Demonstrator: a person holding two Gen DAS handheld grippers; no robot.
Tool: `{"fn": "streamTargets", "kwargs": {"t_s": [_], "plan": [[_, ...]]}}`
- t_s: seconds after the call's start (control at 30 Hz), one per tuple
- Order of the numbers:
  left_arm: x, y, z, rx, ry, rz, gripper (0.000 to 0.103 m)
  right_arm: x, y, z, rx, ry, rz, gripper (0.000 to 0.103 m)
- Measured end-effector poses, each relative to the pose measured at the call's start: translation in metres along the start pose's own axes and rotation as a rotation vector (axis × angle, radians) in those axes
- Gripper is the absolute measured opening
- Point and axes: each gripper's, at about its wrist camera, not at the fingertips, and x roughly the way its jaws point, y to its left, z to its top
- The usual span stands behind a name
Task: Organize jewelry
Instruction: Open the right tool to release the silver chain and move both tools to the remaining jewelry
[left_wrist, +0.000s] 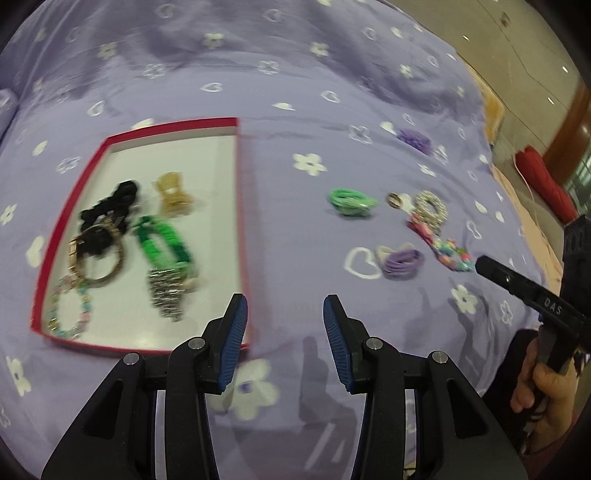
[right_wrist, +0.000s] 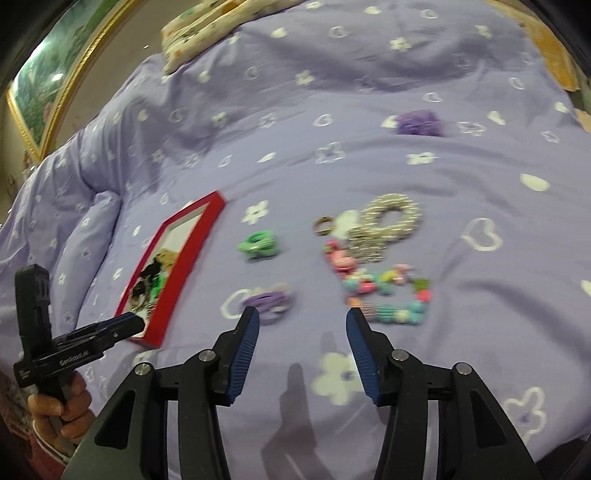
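A red tray (left_wrist: 236, 177) with a white floor lies on the purple bedspread and holds a black scrunchie (left_wrist: 110, 206), a gold claw clip (left_wrist: 171, 195), a green bracelet (left_wrist: 162, 243) and several other pieces. To its right lie loose a green hair tie (left_wrist: 351, 201), a ring (left_wrist: 396, 200), a pearl scrunchie (left_wrist: 430, 206), a colourful bead string (left_wrist: 450, 253) and a purple hair tie (left_wrist: 402, 263). My left gripper (left_wrist: 285, 306) hovers open and empty over the tray's near right corner. My right gripper (right_wrist: 303, 317) is open and empty, just short of the purple hair tie (right_wrist: 267, 301) and bead string (right_wrist: 388, 291).
A purple scrunchie (right_wrist: 419, 123) lies farther back. A floral pillow (right_wrist: 199, 29) sits at the bed's far left, beside a gold-framed picture (right_wrist: 55, 81). The bed's right edge drops to the floor, where a red object (left_wrist: 543, 181) lies. A hand (left_wrist: 546, 387) holds each tool.
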Motion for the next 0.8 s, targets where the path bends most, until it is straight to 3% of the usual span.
{"fn": "streamTargets", "kwargs": {"t_s": [0.2,0.8], "plan": [[0.015,-0.032,0.005,0.070,0.018,-0.028,0.043,-0.008,-0.023,-0.002,0.031,-0.014,-0.045,0.060],[0.062,-0.096,0.031,0.251,0.048,-0.088,0.052,0.013,-0.048,0.007,0.026,0.052,-0.109,0.061]]}}
